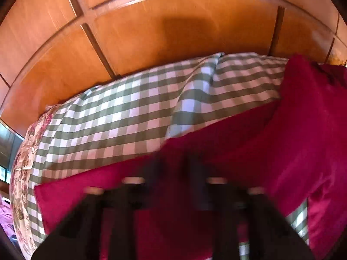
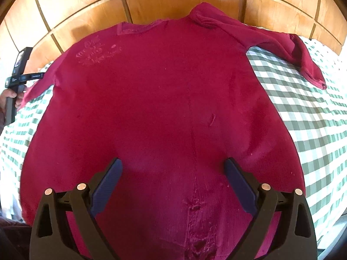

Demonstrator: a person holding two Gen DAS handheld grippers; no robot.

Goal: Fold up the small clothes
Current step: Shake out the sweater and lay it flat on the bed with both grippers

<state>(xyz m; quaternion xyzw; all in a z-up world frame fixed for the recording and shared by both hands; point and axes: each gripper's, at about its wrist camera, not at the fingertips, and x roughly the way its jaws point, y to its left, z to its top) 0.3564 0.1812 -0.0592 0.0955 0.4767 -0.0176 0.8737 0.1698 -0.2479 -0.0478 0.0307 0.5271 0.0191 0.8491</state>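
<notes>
A dark red long-sleeved top (image 2: 164,99) lies spread flat on a green-and-white checked cloth (image 2: 303,117). Its neck points to the far wooden panel and one sleeve (image 2: 299,58) stretches to the right. My right gripper (image 2: 173,177) is open just above the top's lower middle, empty. My left gripper (image 1: 175,173) is blurred; its fingers stand close together on the red sleeve (image 1: 134,173) at the garment's left side. It also shows in the right wrist view (image 2: 32,77), at the left sleeve's end.
A wooden panelled headboard (image 1: 173,28) rises behind the checked cloth (image 1: 104,119). A floral cover (image 1: 23,164) edges the cloth at the left. A hand (image 2: 8,99) holds the left gripper's handle.
</notes>
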